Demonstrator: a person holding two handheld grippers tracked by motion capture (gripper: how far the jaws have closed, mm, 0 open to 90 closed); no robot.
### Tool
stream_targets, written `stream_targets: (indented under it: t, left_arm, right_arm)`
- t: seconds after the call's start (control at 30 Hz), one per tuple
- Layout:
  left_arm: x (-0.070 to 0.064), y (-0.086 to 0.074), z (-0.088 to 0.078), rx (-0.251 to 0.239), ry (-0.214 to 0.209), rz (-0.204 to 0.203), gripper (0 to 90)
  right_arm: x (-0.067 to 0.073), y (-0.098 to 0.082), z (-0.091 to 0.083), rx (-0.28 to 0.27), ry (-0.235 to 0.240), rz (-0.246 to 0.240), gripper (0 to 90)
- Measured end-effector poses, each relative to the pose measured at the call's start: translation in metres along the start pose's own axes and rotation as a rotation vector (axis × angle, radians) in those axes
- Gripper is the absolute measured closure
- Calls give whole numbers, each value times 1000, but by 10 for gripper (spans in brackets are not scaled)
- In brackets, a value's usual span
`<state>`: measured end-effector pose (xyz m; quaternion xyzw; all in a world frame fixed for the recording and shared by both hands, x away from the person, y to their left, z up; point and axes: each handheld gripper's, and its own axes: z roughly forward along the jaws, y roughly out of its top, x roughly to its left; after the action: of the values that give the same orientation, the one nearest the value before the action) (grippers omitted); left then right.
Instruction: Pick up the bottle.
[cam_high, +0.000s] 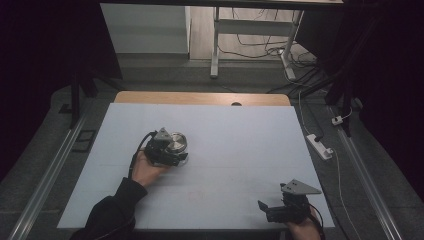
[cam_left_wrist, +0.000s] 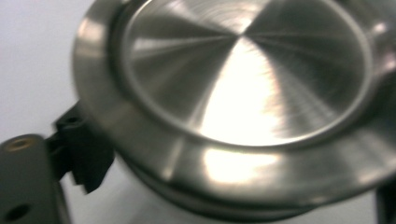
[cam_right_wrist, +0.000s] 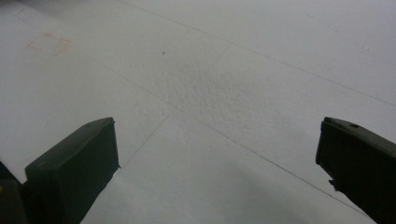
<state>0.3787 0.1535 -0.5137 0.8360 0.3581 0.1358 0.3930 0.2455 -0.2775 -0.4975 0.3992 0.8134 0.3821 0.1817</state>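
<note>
White table cover (cam_high: 240, 150), bare wood strip (cam_high: 200, 98) at the far edge. Beyond it, grey floor, white desk frame (cam_high: 216, 45), tangled cables (cam_high: 280, 50). White power strip (cam_high: 320, 146) on the floor, right of the table.

Overhead view, two close tongs-mounted views

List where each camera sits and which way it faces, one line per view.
High view: above the person's side, looking forward and down on the white table; forearms, both grippers.
Left gripper view: rides the left gripper, facing the steel lid; one black jaw beside it.
Right gripper view: rides the right gripper, facing bare tabletop; jaws wide apart.
Shared: the lid appears in the high and left gripper views.
</note>
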Motion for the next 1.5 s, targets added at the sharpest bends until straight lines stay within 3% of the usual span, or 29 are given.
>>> stream_targets:
  t: [0.53, 1.0, 1.5]
  left_arm:
    - [-6, 2, -3, 19, 40, 12, 157]
    - [-17, 14, -22, -5, -19, 40, 157]
    - [-47, 26, -34, -9, -107, 82, 158]
  right_arm:
    - [0, 0, 0, -3, 0, -4, 0]
    - [1, 0, -1, -3, -2, -9, 0]
    - [2, 0, -1, -5, 1, -14, 0]
